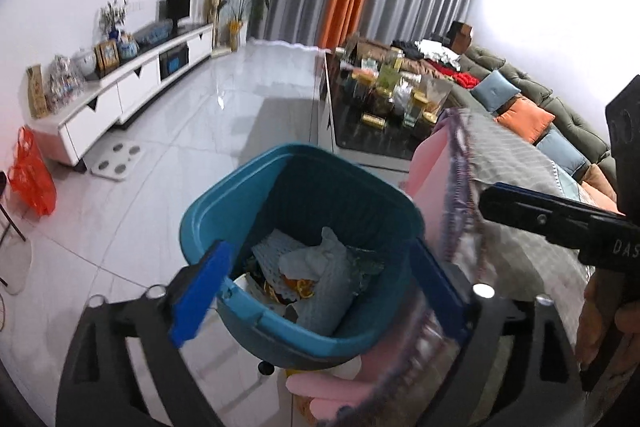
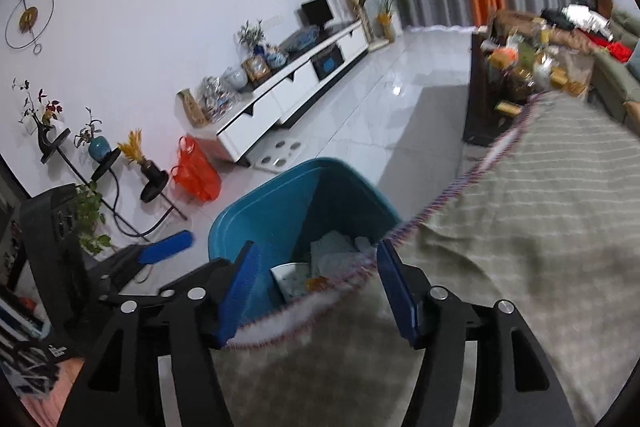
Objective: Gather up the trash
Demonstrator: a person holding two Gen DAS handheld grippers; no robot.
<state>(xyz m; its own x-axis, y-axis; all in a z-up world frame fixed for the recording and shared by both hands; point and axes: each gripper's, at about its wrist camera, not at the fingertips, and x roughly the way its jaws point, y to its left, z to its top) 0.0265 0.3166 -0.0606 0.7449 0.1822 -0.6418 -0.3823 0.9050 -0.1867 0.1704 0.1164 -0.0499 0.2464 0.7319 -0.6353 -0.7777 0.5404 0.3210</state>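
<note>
A teal trash bin (image 1: 256, 187) stands on the white floor, holding crumpled paper, tissue and wrappers (image 1: 316, 275). My left gripper (image 1: 320, 283) is open, its blue pads on either side of the bin's near rim, above the trash. My right gripper (image 2: 316, 287) is open and empty, above the bin (image 2: 280, 199) at the edge of a striped grey cloth (image 2: 540, 207). The right gripper also shows at the right of the left wrist view (image 1: 560, 219). The left gripper's blue pad shows in the right wrist view (image 2: 168, 245).
The striped cloth (image 1: 512, 163) covers a pink table beside the bin. A cluttered dark coffee table (image 1: 384, 107), a green sofa (image 1: 560, 115), a white TV cabinet (image 1: 132, 83), an orange bag (image 1: 32, 175) and plant stands (image 2: 100, 155) ring the open floor.
</note>
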